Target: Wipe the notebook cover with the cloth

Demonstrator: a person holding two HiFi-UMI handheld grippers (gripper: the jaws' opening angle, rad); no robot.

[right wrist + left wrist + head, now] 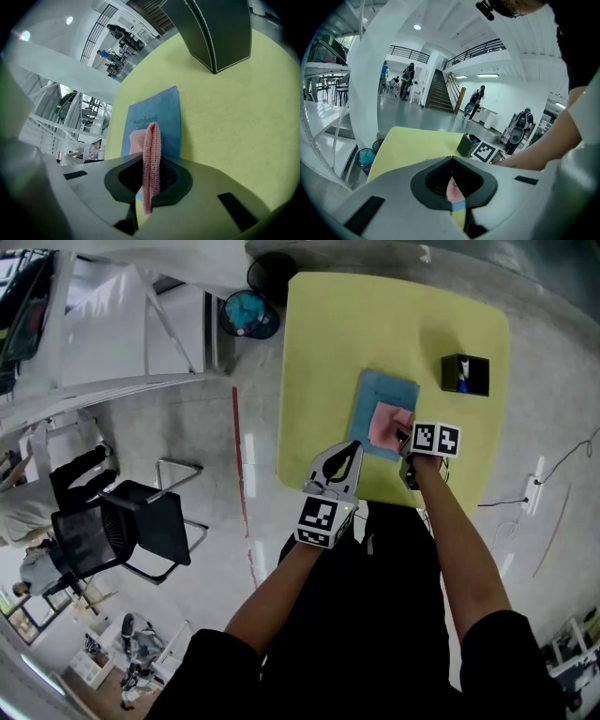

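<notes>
Our right claw (151, 163) is clamped on the pink cloth (152, 145), which rests on the blue notebook (377, 393) at centre frame in the head view. The cover's long axis runs upward, away from the claw (left claw (353, 448), shut and empty, sits lower left).

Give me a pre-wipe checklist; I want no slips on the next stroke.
1. Cloth pinched between the fingers of right gripper: ok.
2. Cloth lying on notebook cover: ok.
3. Notebook flat on table: ok.
4. Left gripper steadying notebook: cannot tell; shut, empty, near its corner.
5. Black box clear of the cloth's path: ok.
</notes>
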